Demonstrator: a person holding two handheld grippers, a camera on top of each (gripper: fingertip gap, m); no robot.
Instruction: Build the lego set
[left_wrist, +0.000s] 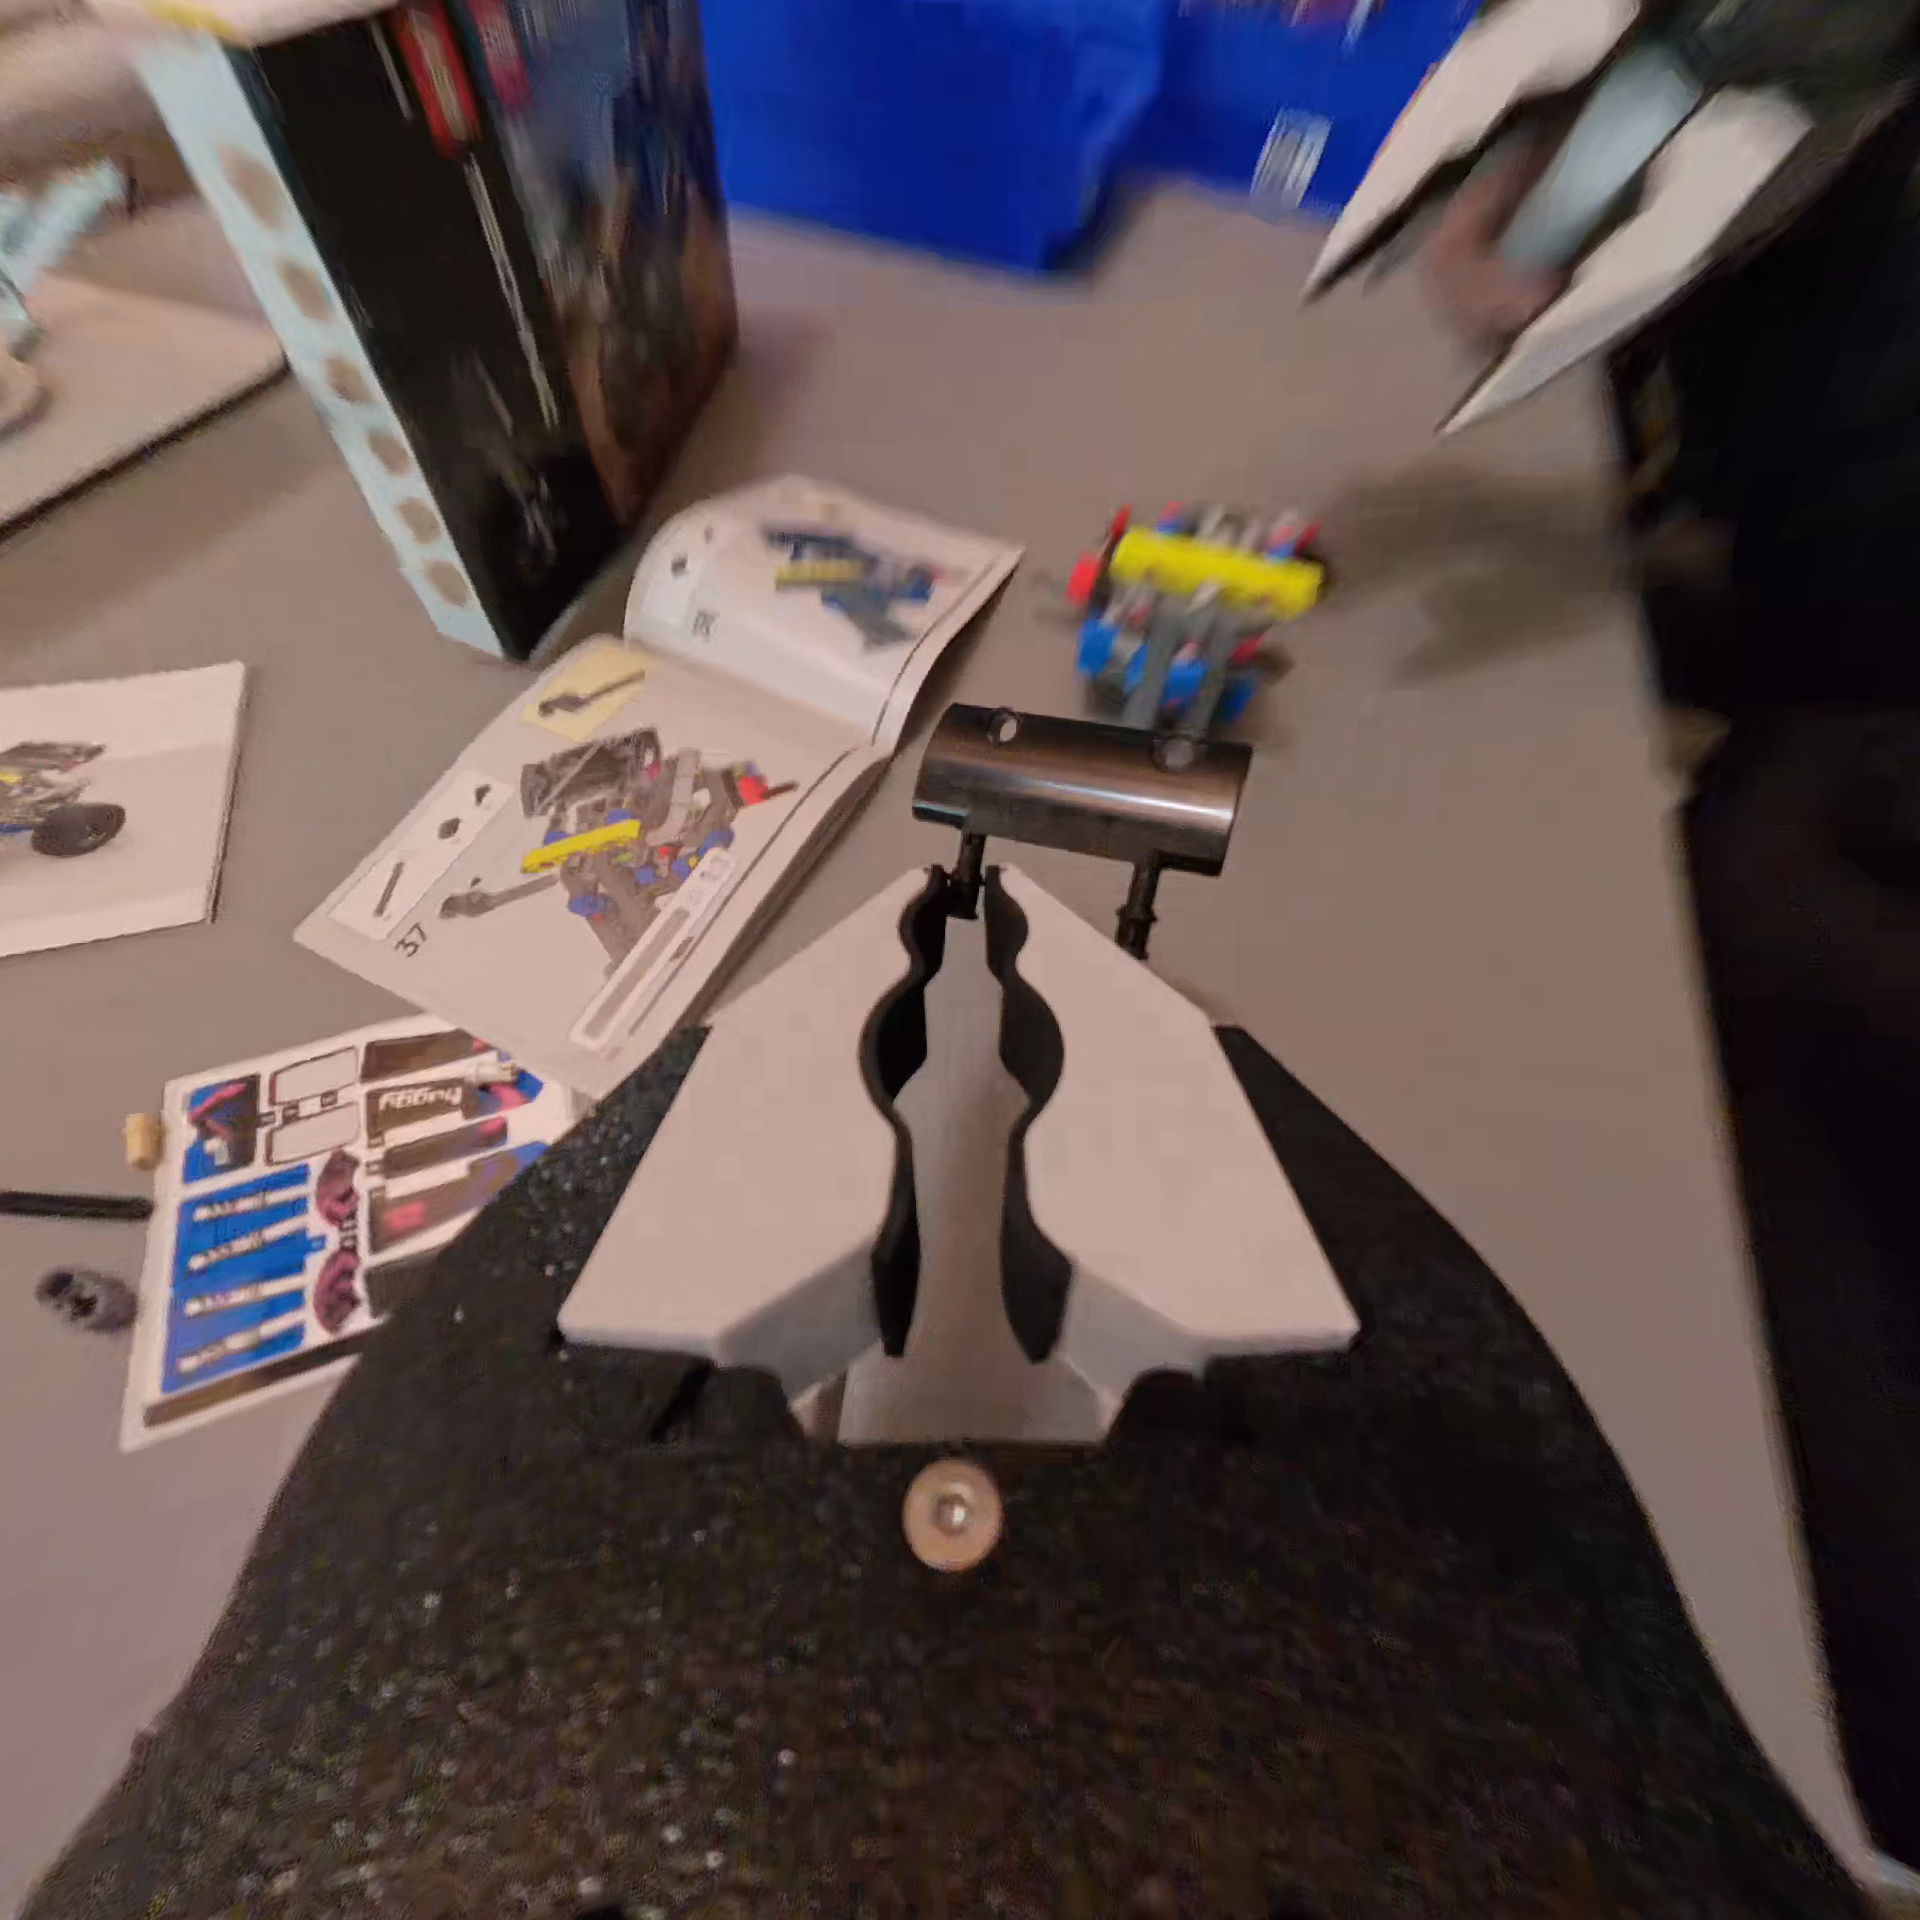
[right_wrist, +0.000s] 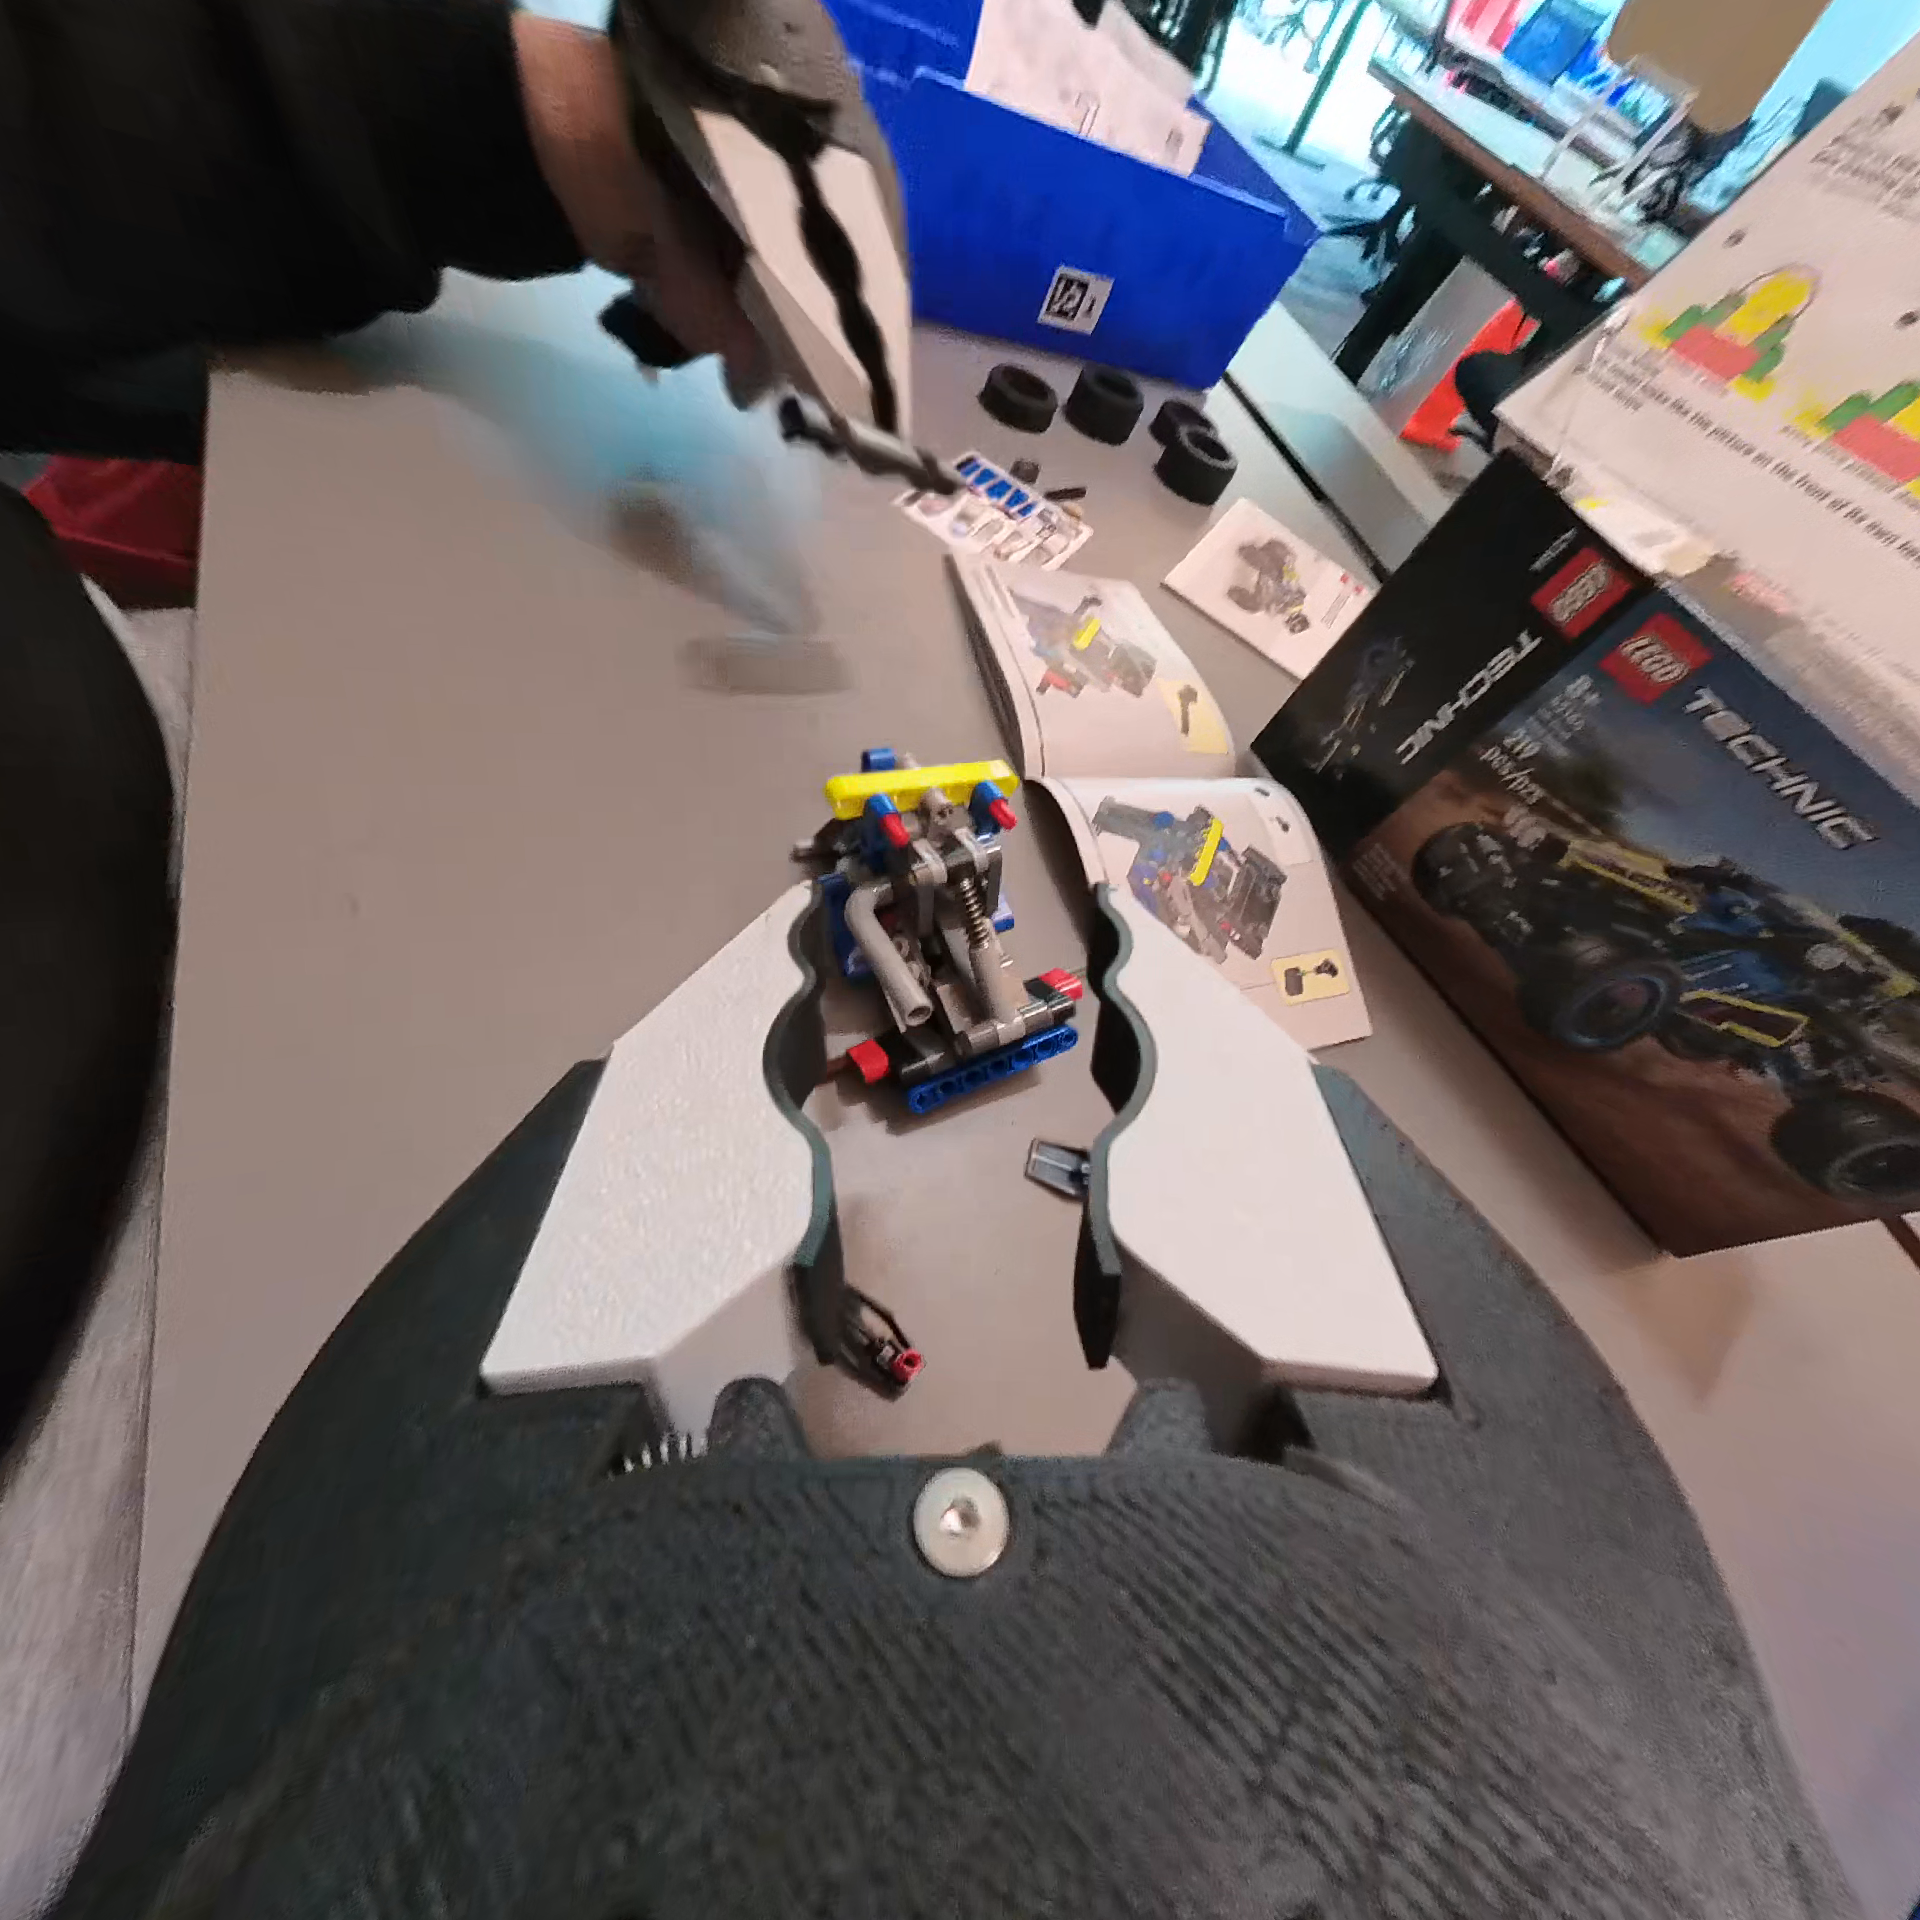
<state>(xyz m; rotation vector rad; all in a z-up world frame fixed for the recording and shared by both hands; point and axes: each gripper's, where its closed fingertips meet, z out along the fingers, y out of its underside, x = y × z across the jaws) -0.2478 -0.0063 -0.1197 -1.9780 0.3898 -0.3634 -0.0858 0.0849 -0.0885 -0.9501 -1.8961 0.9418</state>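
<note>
My left gripper (left_wrist: 964, 891) is shut on a thin black pin (left_wrist: 968, 873) that sticks out of a glossy black cylinder piece (left_wrist: 1081, 790), and holds it above the grey table (left_wrist: 1403, 1039). A second pin (left_wrist: 1138, 909) hangs free beside it. In the right wrist view that gripper (right_wrist: 831, 260) shows at the top, with the black piece (right_wrist: 873, 449) at its tips. My right gripper (right_wrist: 951, 909) is open over a small brick assembly (right_wrist: 935, 935) of yellow, blue, grey and red parts standing on the table; the pads do not press on it. The assembly (left_wrist: 1195, 613) also shows in the left wrist view, and the right gripper (left_wrist: 1538, 270) shows blurred above it.
An open instruction booklet (left_wrist: 623, 831) (right_wrist: 1195, 894) lies next to the assembly. A sticker sheet (left_wrist: 332, 1195), a leaflet (left_wrist: 104, 810), the set's box (right_wrist: 1662, 935), a blue bin (right_wrist: 1070, 239), black tyres (right_wrist: 1101, 400) and small loose parts (right_wrist: 883, 1351) lie around.
</note>
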